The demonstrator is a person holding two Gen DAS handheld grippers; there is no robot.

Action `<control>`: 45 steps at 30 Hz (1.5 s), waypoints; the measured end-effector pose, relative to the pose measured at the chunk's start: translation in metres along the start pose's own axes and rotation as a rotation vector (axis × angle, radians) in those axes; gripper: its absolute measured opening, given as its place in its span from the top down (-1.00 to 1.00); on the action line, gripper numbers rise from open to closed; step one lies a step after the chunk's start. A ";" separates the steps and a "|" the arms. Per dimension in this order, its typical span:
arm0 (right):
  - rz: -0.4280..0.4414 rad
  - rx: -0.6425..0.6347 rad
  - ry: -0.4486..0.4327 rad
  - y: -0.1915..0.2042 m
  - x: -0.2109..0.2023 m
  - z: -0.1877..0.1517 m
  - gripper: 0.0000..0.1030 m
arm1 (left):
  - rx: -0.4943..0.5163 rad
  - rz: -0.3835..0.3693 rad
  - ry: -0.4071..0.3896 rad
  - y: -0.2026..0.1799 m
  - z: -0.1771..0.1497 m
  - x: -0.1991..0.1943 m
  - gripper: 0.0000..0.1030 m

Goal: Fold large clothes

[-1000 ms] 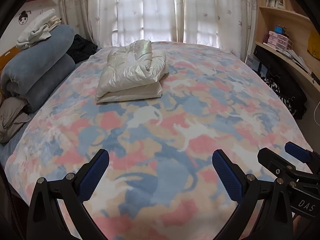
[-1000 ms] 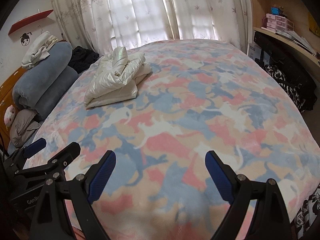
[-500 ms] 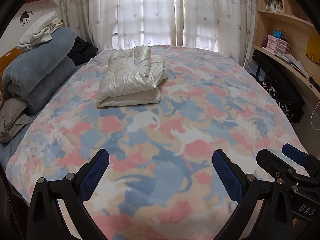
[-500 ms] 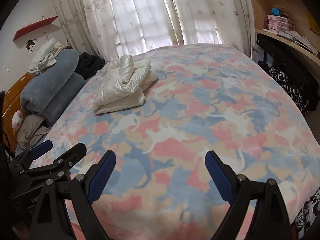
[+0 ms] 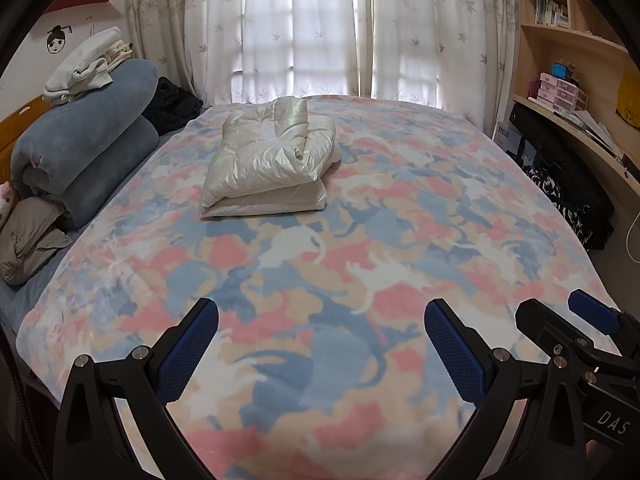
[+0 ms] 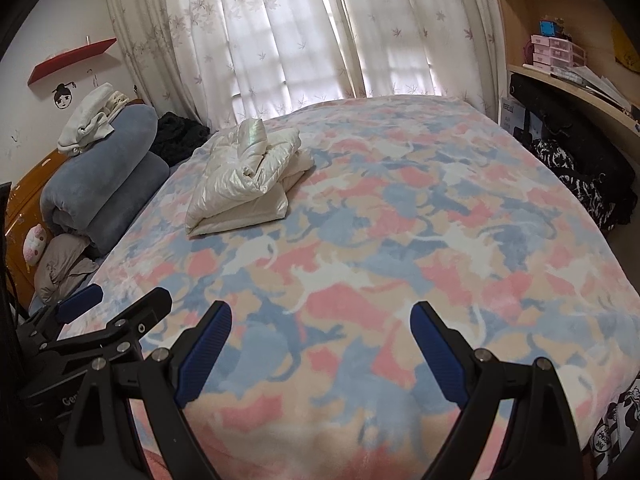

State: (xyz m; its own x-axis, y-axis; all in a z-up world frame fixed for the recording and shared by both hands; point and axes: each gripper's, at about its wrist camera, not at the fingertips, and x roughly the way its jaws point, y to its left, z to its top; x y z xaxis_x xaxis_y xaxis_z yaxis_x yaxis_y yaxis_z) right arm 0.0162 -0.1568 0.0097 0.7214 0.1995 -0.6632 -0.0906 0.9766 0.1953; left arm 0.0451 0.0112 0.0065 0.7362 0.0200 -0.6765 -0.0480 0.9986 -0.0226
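- My left tool point(image 5: 321, 344) hangs over the near edge of the bed point(image 5: 400, 272), jaws spread wide, nothing between them.
- My right tool point(image 6: 321, 346) sits just beside it, equally wide and empty.
- Farther up the bed, left of centre, I see the jacket point(image 5: 268, 164) folded into a cream bundle, well apart from both tools.
- Rolled blue bedding point(image 5: 88, 140) lies at the left; curtains point(image 5: 320, 28) hang beyond.

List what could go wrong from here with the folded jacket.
1. The jacket is puffy and glossy; its top layer could spring open or slide off.
2. Both grippers, left and right, hang open well short of it over the blanket; a low reach might snag the fleece.
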 end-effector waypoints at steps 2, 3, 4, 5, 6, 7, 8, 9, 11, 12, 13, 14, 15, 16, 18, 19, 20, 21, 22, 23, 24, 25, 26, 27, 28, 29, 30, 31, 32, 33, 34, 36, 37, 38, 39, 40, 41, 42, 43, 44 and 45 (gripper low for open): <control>-0.001 -0.001 -0.002 0.000 -0.001 0.001 -0.78 | -0.002 -0.006 0.000 0.001 0.000 0.000 -0.98; -0.001 -0.003 -0.002 0.000 0.000 0.001 -0.78 | 0.000 -0.005 0.002 0.000 0.000 0.001 -0.98; -0.004 -0.004 -0.002 0.000 0.000 0.001 -0.78 | -0.001 -0.005 0.003 0.001 0.000 0.001 -0.98; -0.005 -0.005 -0.003 0.000 -0.001 0.001 -0.78 | -0.003 -0.006 0.004 0.001 -0.001 0.000 -0.98; -0.007 -0.006 -0.004 0.001 -0.002 0.000 -0.78 | -0.003 -0.005 0.004 0.000 -0.001 0.000 -0.98; -0.010 -0.007 -0.005 0.001 -0.001 0.001 -0.78 | -0.004 -0.004 0.005 0.001 -0.002 0.000 -0.98; -0.010 -0.005 -0.005 0.002 -0.002 0.000 -0.78 | -0.004 -0.006 0.005 0.001 -0.001 0.000 -0.98; -0.008 -0.005 -0.005 0.001 -0.002 0.000 -0.78 | -0.004 -0.005 0.005 0.001 -0.002 0.000 -0.98; -0.009 -0.005 -0.004 0.001 -0.002 0.000 -0.78 | -0.003 -0.004 0.007 0.001 -0.003 0.000 -0.98; -0.008 -0.005 -0.004 0.001 -0.002 0.000 -0.78 | -0.004 -0.003 0.008 0.001 -0.004 -0.001 -0.98; -0.008 -0.005 -0.004 0.002 -0.002 0.000 -0.78 | -0.006 -0.003 0.009 0.002 -0.005 -0.001 -0.98; -0.009 -0.005 -0.005 0.002 -0.002 0.000 -0.78 | -0.007 -0.002 0.009 0.002 -0.006 -0.001 -0.98; -0.010 -0.006 -0.005 0.002 -0.002 -0.001 -0.78 | -0.008 -0.001 0.010 0.003 -0.007 -0.002 -0.98; -0.010 -0.006 -0.005 0.002 -0.002 0.000 -0.78 | -0.008 -0.003 0.011 0.003 -0.007 -0.001 -0.98; -0.007 -0.005 -0.004 0.002 -0.002 0.000 -0.78 | -0.010 -0.005 0.013 0.004 -0.008 -0.001 -0.98; -0.009 -0.005 -0.004 0.002 -0.002 -0.001 -0.78 | -0.011 -0.005 0.015 0.004 -0.009 -0.002 -0.98; -0.010 -0.006 -0.005 0.002 -0.002 -0.001 -0.78 | -0.011 -0.004 0.017 0.004 -0.010 -0.001 -0.98; -0.010 -0.007 -0.004 0.002 -0.002 0.000 -0.78 | -0.011 -0.003 0.020 0.005 -0.011 -0.001 -0.98; -0.010 -0.006 -0.003 0.002 -0.001 -0.001 -0.78 | -0.013 -0.002 0.023 0.005 -0.011 0.000 -0.98; -0.009 -0.005 -0.001 0.002 -0.002 -0.002 -0.78 | -0.014 -0.003 0.025 0.006 -0.012 0.000 -0.98; -0.009 -0.004 0.000 0.002 -0.002 -0.003 -0.78 | -0.015 -0.003 0.027 0.005 -0.011 0.001 -0.98; -0.010 -0.004 -0.001 0.002 -0.002 -0.003 -0.78 | -0.016 -0.002 0.029 0.006 -0.012 0.001 -0.98; -0.010 -0.005 -0.001 0.002 -0.002 -0.003 -0.78 | -0.016 -0.001 0.030 0.005 -0.012 0.001 -0.98; -0.010 -0.005 0.000 0.002 -0.002 -0.003 -0.78 | -0.015 -0.002 0.030 0.006 -0.012 0.001 -0.98; -0.011 -0.005 0.000 0.002 -0.002 -0.003 -0.78 | -0.016 -0.002 0.030 0.006 -0.012 0.001 -0.98; -0.010 -0.005 -0.002 0.002 -0.002 -0.003 -0.78 | -0.016 -0.002 0.029 0.006 -0.012 0.001 -0.98; -0.011 -0.005 -0.001 0.002 -0.002 -0.003 -0.78 | -0.015 -0.002 0.030 0.006 -0.012 0.001 -0.98; -0.011 -0.006 -0.001 0.002 -0.002 -0.003 -0.78 | -0.015 -0.001 0.030 0.006 -0.013 0.001 -0.98; -0.011 -0.005 -0.001 0.002 -0.002 -0.003 -0.78 | -0.016 -0.001 0.029 0.006 -0.012 0.001 -0.98; -0.010 -0.005 -0.001 0.002 -0.002 -0.003 -0.78 | -0.016 0.000 0.030 0.006 -0.012 0.001 -0.98; -0.010 -0.004 0.000 0.002 -0.002 -0.002 -0.78 | -0.016 0.001 0.032 0.007 -0.013 0.001 -0.98; -0.009 -0.003 0.002 0.002 -0.002 -0.004 -0.78 | -0.017 0.003 0.033 0.007 -0.014 0.001 -0.98; -0.010 -0.004 0.001 0.002 -0.002 -0.004 -0.78 | -0.017 0.003 0.033 0.007 -0.014 0.001 -0.98; -0.011 -0.005 0.001 0.002 -0.002 -0.004 -0.78 | -0.017 0.004 0.034 0.007 -0.015 0.001 -0.98; -0.012 -0.007 0.001 0.002 -0.002 -0.004 -0.78 | -0.017 0.004 0.033 0.007 -0.014 0.001 -0.98; -0.011 -0.006 0.000 0.002 -0.002 -0.004 -0.78 | -0.018 0.004 0.033 0.008 -0.015 0.001 -0.98; -0.011 -0.005 0.000 0.002 -0.002 -0.004 -0.78 | -0.018 0.004 0.032 0.008 -0.015 0.001 -0.98; -0.010 -0.005 -0.002 0.002 -0.002 -0.004 -0.78 | -0.017 0.003 0.033 0.008 -0.014 0.001 -0.98; -0.009 -0.004 0.000 0.002 -0.002 -0.004 -0.78 | -0.017 0.004 0.031 0.009 -0.015 0.001 -0.97; -0.009 -0.003 0.001 0.002 -0.002 -0.004 -0.78 | -0.016 0.006 0.029 0.010 -0.016 0.001 -0.97; -0.008 -0.003 0.002 0.002 -0.002 -0.004 -0.78 | -0.016 0.008 0.026 0.010 -0.018 0.000 -0.97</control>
State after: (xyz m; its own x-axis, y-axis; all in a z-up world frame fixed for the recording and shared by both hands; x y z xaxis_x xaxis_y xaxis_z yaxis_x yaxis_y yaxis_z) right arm 0.0117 -0.1553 0.0086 0.7206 0.1921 -0.6662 -0.0868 0.9783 0.1882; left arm 0.0324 0.0208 -0.0067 0.7177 0.0267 -0.6959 -0.0648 0.9975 -0.0285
